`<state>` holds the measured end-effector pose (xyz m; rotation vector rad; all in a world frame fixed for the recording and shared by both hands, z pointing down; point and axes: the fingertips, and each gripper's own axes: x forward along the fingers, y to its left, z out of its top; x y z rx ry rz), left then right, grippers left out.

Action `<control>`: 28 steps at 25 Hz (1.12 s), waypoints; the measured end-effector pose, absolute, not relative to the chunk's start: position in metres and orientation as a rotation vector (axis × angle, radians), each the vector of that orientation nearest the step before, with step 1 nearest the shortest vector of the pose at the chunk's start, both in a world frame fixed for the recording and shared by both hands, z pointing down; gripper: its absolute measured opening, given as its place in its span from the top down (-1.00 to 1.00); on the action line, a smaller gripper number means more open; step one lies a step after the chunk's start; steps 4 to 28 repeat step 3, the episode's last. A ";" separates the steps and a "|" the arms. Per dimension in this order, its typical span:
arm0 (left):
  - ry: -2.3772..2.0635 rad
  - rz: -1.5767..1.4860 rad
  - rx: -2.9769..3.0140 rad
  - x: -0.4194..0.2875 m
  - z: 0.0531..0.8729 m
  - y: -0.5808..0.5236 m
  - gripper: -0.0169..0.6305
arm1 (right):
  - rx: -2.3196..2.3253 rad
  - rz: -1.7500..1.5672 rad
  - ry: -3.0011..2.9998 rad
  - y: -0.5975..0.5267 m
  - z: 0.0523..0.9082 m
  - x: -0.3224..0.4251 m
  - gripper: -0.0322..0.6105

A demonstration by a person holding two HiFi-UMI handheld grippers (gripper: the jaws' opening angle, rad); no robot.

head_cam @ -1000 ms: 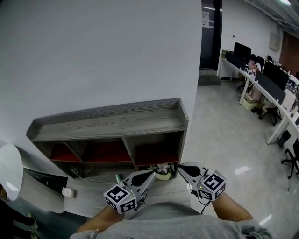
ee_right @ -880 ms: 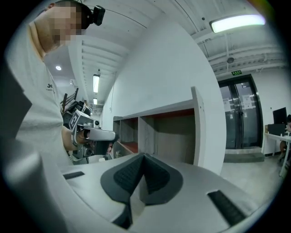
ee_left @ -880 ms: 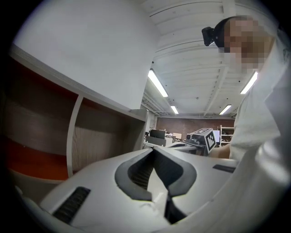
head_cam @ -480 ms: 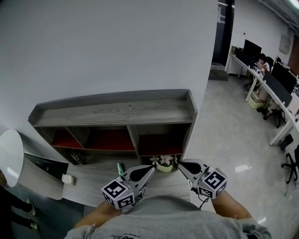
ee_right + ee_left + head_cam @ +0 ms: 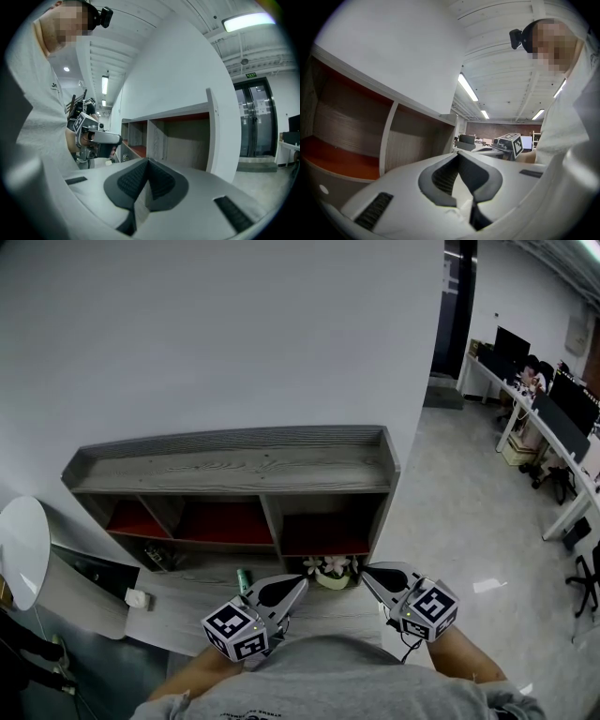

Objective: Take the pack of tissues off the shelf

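Note:
A grey wooden shelf (image 5: 225, 470) with three red-floored compartments stands against the white wall. On its low front ledge, at the left, lies a small white pack (image 5: 137, 597), possibly the tissues. My left gripper (image 5: 302, 579) and right gripper (image 5: 364, 570) hover side by side near the body, in front of the ledge and well to the right of the pack. In the left gripper view the left gripper (image 5: 458, 153) has its pads together with nothing between them. The right gripper (image 5: 149, 160) is likewise shut and empty, pointing along the shelf front.
A small green bottle (image 5: 242, 578) and a pot of pale flowers (image 5: 330, 570) stand on the ledge just beyond the grippers. A round white object (image 5: 21, 554) leans at the far left. Desks with monitors (image 5: 553, 427) fill the office at the right.
In the head view the shelf has shifted slightly to the right. Both grippers stay shut, in about the same place.

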<state>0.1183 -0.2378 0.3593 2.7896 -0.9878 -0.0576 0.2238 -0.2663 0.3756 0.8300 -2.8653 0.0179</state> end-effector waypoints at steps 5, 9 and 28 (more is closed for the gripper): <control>-0.987 -0.057 2.789 0.118 0.360 -0.240 0.86 | 0.819 0.002 -2.862 -0.269 0.377 0.222 0.88; -0.987 -0.057 2.789 0.118 0.360 -0.240 0.86 | 0.819 0.002 -2.862 -0.269 0.377 0.222 0.88; -0.987 -0.057 2.789 0.118 0.360 -0.240 0.86 | 0.819 0.002 -2.862 -0.269 0.377 0.222 0.88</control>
